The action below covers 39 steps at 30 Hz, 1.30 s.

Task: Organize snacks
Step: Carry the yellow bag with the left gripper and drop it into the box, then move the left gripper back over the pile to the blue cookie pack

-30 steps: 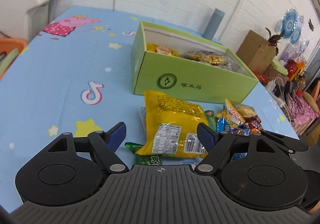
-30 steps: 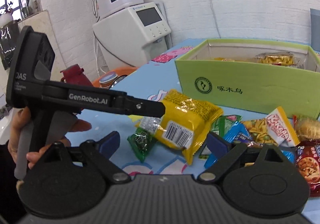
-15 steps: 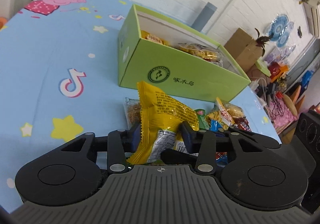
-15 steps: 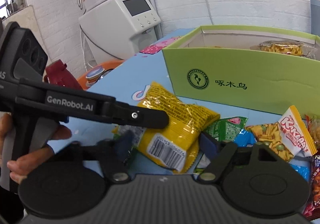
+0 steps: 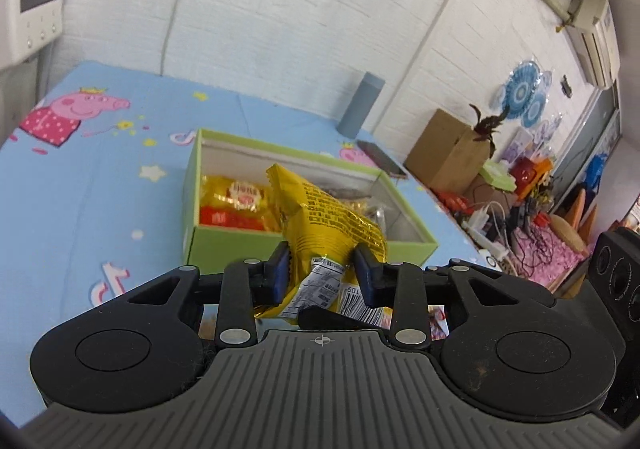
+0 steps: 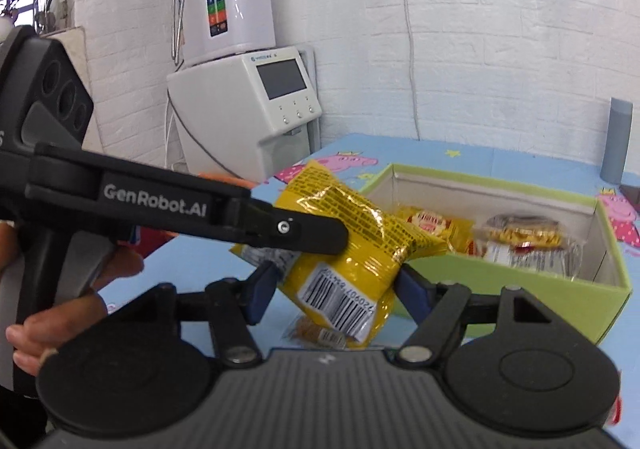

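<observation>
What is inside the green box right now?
The green box holds a yellow and red snack packet at one end and a clear wrapped pack at the other. The lifted yellow bag hides the box's middle in both views.

Both wrist views toward green box [image 5: 304, 245]

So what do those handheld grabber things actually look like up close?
Each is matte black plastic. The left gripper and right gripper both have a ribbed grey base, two round black discs, jointed black linkage bars with silver rivets, and dark blue fingers. Seen side-on, the left one has a pistol-style handle, white "GenRobot.AI" lettering on its arm, and a black block with round recesses. No cables show.
</observation>
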Available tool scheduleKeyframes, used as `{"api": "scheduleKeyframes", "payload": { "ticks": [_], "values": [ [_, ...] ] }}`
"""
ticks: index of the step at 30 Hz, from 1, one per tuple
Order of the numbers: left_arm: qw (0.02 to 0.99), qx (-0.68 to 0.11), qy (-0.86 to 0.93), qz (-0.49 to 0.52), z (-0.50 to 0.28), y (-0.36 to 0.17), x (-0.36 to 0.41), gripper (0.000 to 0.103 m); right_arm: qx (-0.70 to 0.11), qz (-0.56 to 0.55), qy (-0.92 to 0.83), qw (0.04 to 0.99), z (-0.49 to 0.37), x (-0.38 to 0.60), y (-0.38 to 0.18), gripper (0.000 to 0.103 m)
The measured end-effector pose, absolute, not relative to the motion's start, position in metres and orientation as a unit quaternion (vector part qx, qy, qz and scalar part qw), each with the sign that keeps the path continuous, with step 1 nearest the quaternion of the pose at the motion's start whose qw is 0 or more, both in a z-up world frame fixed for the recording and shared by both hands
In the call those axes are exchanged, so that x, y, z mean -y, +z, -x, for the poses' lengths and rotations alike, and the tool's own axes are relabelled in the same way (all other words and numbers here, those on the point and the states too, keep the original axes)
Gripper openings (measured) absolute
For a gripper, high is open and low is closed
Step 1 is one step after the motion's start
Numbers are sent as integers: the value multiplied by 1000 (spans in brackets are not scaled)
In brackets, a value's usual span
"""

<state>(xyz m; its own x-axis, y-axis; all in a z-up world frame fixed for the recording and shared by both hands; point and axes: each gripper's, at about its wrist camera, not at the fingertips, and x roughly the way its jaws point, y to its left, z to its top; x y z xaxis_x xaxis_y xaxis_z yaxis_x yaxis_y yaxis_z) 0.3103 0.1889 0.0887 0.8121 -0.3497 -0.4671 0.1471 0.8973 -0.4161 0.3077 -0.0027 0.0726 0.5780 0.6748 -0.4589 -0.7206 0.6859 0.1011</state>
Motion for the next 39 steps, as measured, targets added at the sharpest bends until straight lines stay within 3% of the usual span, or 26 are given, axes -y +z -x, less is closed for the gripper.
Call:
{"api": "scheduleKeyframes", "payload": {
  "ticks": [6,12,14,16,17,19,25,31,39],
  "values": [
    [936,-274,-130,181,-375,105,-192,17,-231,80,385,890,-363,-18,92,76],
    [931,-301,-116,173,-431,88,-196,18,-264,90,385,880,-408,-44,77,77],
    [928,-311,-112,173,-439,77,-198,22,-277,89,389,874,-419,-46,67,77],
    [926,-319,-106,171,-443,66,-199,36,-287,85,396,868,-425,-47,58,78],
    [925,-322,-102,171,-444,62,-199,43,-291,80,399,866,-426,-48,54,84],
    [928,-319,-90,172,-440,60,-200,61,-290,73,401,866,-425,-45,52,93],
    [949,-260,-91,155,-388,96,-193,71,-231,62,392,888,-387,1,84,94],
    [955,-232,-123,139,-316,107,-164,75,-228,28,379,896,-323,75,86,94],
    [930,-316,-147,113,-263,42,-100,75,-308,-28,310,899,-244,148,15,95]
  ]
}}
